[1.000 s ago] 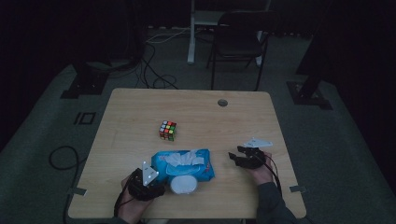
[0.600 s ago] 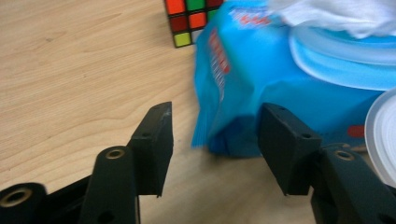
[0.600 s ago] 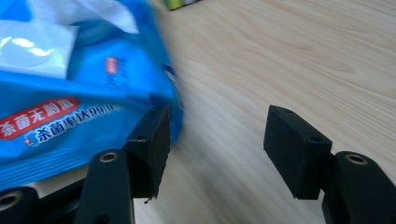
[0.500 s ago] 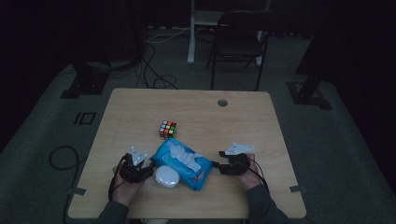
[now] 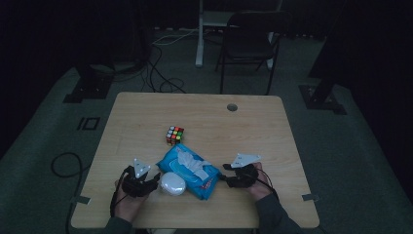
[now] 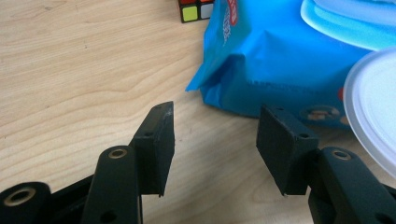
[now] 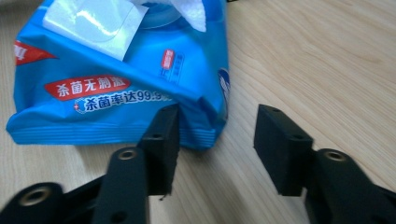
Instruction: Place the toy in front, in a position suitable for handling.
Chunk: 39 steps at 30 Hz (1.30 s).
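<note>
The blue wet-wipes pack (image 5: 190, 170) lies flat near the front edge of the desk (image 5: 253, 126), between our two grippers, with its white flap lid (image 5: 173, 183) swung open toward our left and a wipe (image 5: 194, 163) sticking out of the top.

The left gripper (image 6: 214, 140) stands open beside the pack's corner, nothing between its jaws. The right gripper (image 7: 216, 140) has just been closing, yet its jaws are apart and its left one only nears the pack's crimped corner, pressing on nothing.

We judge the risks to be these: the soft pack may slide or crumple if pinched by one thin seam, and the loose wipe may drag out further if snagged.

The print reads "杀菌无刺激" and "杀菌率达99.9"; the rest is cut off, and the small red label is probably too blurred to read.

A puzzle cube (image 5: 175, 135) sits just behind the pack.
</note>
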### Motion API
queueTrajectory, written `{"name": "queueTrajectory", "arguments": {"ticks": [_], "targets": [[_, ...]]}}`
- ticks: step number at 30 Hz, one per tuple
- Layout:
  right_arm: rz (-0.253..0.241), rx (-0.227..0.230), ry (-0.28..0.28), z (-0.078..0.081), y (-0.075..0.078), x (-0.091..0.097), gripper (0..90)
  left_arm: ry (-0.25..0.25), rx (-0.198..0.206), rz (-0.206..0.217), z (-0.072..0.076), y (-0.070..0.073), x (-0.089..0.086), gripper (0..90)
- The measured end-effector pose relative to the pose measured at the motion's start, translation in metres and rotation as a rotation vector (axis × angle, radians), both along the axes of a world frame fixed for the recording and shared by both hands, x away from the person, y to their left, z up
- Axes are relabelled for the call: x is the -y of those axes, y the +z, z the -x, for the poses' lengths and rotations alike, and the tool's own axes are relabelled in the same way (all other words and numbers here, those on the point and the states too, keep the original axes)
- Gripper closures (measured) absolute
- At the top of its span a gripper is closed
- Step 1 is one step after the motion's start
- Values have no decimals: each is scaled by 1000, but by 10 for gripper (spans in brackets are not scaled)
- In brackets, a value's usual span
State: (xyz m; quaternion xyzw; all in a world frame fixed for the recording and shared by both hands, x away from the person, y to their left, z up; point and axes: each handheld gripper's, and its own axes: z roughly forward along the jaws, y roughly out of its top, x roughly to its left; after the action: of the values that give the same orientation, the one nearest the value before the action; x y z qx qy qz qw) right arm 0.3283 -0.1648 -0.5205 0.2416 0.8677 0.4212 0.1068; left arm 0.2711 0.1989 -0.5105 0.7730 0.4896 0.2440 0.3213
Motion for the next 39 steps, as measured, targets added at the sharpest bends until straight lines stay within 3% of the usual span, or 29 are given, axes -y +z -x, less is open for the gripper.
{"name": "queueTrajectory", "arguments": {"ticks": [5,20,27,29,33,35,39], "targets": [[-4,2,8,-2,1,-6,683,28,4,19,7,-2,-5,477],[-36,20,46,-5,4,-48,695,128,48,77,25,13,-32,485],[-44,12,59,-4,3,-64,709,173,122,107,38,34,-44,482],[-44,13,61,-4,3,-67,710,158,137,126,43,40,-41,482],[-50,8,65,-4,2,-73,710,93,154,125,50,45,-24,476],[-51,6,69,-3,2,-75,708,61,151,128,52,43,-11,471],[-55,4,80,-4,2,-80,705,-11,125,92,53,31,16,457]]}}
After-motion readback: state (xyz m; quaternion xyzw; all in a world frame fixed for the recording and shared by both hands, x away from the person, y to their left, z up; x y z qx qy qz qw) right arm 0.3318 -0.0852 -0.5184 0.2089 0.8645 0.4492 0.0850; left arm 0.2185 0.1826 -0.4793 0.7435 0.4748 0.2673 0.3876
